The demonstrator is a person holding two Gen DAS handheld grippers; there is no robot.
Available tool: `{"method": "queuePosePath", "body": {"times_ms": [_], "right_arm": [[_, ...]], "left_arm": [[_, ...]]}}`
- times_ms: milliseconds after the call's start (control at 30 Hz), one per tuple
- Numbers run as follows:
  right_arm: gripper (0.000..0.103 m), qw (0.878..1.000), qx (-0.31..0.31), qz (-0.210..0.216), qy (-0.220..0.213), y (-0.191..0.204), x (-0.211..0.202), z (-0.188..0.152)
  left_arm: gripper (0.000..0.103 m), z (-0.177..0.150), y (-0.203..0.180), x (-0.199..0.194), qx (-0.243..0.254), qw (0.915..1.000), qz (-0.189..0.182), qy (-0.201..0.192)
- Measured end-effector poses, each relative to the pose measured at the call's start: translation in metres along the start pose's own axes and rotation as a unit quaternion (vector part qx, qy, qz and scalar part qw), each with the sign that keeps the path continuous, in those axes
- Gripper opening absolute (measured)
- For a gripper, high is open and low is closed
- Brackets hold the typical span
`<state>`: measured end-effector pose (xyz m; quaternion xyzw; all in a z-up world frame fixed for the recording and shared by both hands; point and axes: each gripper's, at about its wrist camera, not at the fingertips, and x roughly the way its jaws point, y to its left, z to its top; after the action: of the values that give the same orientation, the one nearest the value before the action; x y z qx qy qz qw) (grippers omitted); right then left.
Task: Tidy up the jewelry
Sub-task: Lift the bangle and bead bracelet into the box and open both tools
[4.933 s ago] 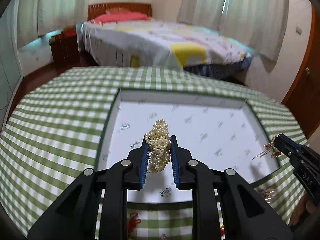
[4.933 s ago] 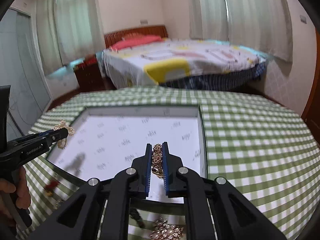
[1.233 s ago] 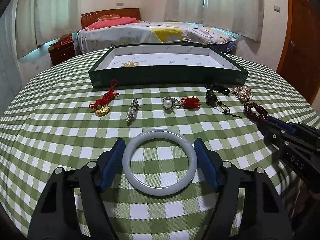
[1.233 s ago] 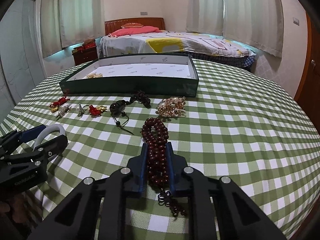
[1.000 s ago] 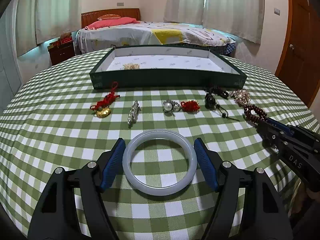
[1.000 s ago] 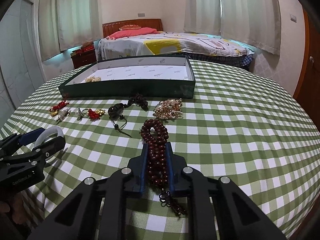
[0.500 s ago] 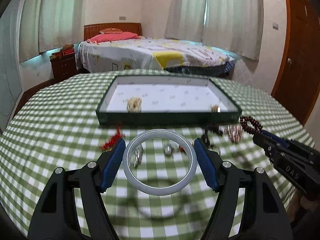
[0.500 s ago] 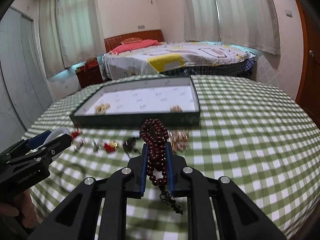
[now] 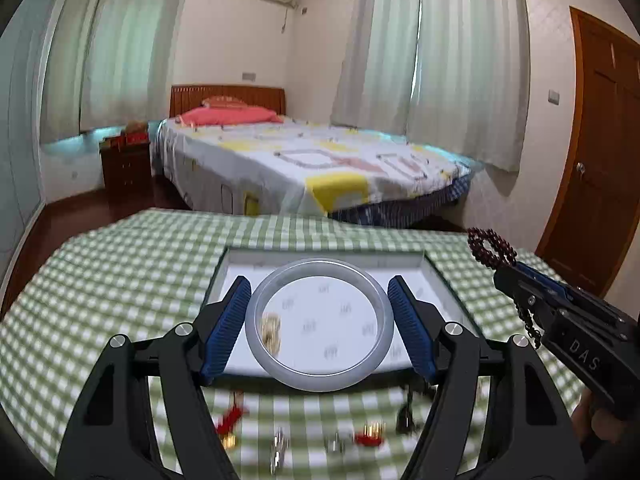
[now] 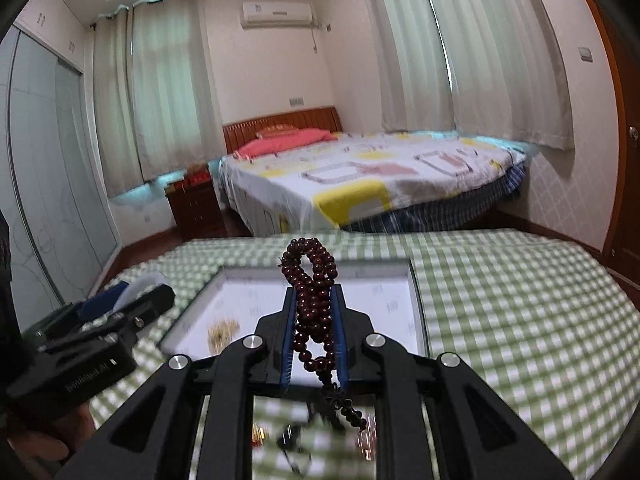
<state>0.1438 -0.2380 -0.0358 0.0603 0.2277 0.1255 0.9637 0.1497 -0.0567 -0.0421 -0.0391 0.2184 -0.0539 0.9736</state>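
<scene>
glossy translucent bangle (image 9: pixel 318 326), checked cloth tablecloth (image 9: pixel 120 280)

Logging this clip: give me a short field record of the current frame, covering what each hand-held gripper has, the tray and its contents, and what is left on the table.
left hand-held gripper: closed on pale jade-like bangle, held above the tray
right hand-held gripper: shut on dark red bead string, tassel end hanging below
tray: dark green rim, white liner, on green checked tablecloth
in tray: small gold-coloured piece at left
still on table: several small items near the tray's front edge, blurred
</scene>
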Motion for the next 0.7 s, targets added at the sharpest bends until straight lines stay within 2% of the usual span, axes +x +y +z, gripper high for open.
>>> {"method": "queuePosePath", "body": {"times_ms": [100, 200, 333, 467, 600, 700], "right_arm": [[0.017, 1.000, -0.003, 0.003, -0.022, 0.003, 0.013, 0.021], [0.017, 1.000, 0.001, 0.004, -0.017, 0.001, 0.032, 0.023], [0.017, 0.999, 0.033, 0.016, 0.035, -0.011, 0.070, 0.003], [0.017, 0.995, 0.036, 0.013, 0.091, -0.014, 0.101, -0.020], [0.017, 0.989, 0.040, 0.010, 0.141, -0.019, 0.123, -0.036], [0.017, 0.986, 0.043, 0.006, 0.162, -0.022, 0.132, -0.043]], "left_arm": [[0.069, 0.018, 0.000, 0.015, -0.003, 0.9999, 0.000, -0.013], [0.069, 0.023, 0.000, 0.038, -0.004, 1.0000, 0.002, -0.003], [0.069, 0.005, 0.002, 0.078, -0.010, 0.9985, 0.002, 0.054], [0.069, -0.023, 0.004, 0.119, -0.003, 0.9926, 0.002, 0.121], [0.069, -0.038, 0.009, 0.140, -0.002, 0.9873, 0.001, 0.159], [0.069, -0.047, 0.011, 0.148, 0.003, 0.9835, 0.000, 0.181]]}}
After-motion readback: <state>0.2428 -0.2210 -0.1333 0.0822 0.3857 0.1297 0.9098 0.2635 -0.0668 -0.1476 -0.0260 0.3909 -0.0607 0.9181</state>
